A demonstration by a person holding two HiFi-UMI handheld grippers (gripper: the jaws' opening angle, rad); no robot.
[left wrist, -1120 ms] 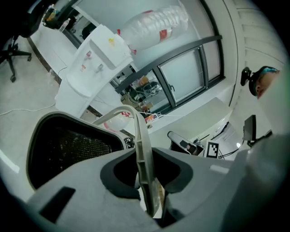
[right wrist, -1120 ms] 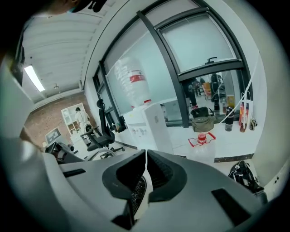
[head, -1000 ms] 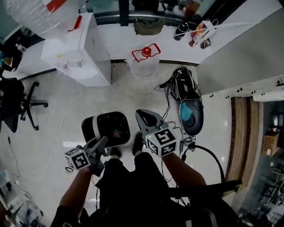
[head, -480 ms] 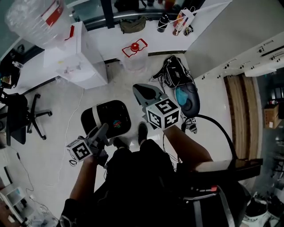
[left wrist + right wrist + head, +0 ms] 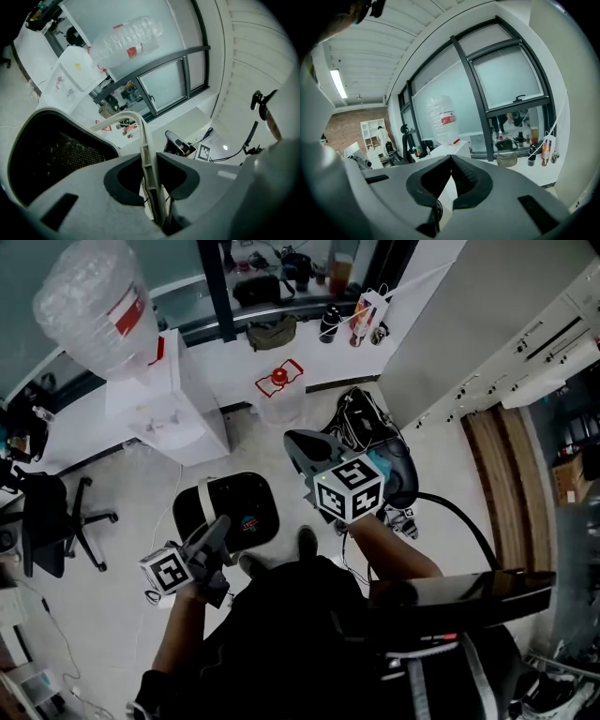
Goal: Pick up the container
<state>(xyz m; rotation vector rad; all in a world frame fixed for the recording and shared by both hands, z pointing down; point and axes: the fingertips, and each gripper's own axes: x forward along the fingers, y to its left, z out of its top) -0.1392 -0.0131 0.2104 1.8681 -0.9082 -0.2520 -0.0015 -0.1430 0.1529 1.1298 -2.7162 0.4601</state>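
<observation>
- the left gripper [image 5: 149, 158] has its jaws part way closed, and they pinch the thin white handle [image 5: 123, 116] of the container [image 5: 239, 507].
- the handle stands on its thin edge right between the two jaws. i think it is held this way because the handle is the only slim part the jaws can fit around.
- the container is black and dark inside. it is just in front of the person's feet, over the floor [image 5: 141, 512], with the left gripper at its near edge.
- the right gripper [image 5: 450, 158] has its jaws shut, tips touching, with nothing in them. it is up in the air beside the container, apart from it. i think it has no job right now, as one gripper on the handle looks like enough.
- both grippers point almost level, out toward the window and the big water bottle [image 5: 94, 301].
- from above i cannot see the bottom of the container, so i cannot tell if it is off the floor or resting on it.
- the inside of the container is too dark to show if anything is in it.
- the far end of the handle is cut off from view behind the container's rim.
- the person's body hides the floor at the bottom of the head view.
- the bags [image 5: 375, 437] on the floor are partly hidden behind the right gripper.
</observation>
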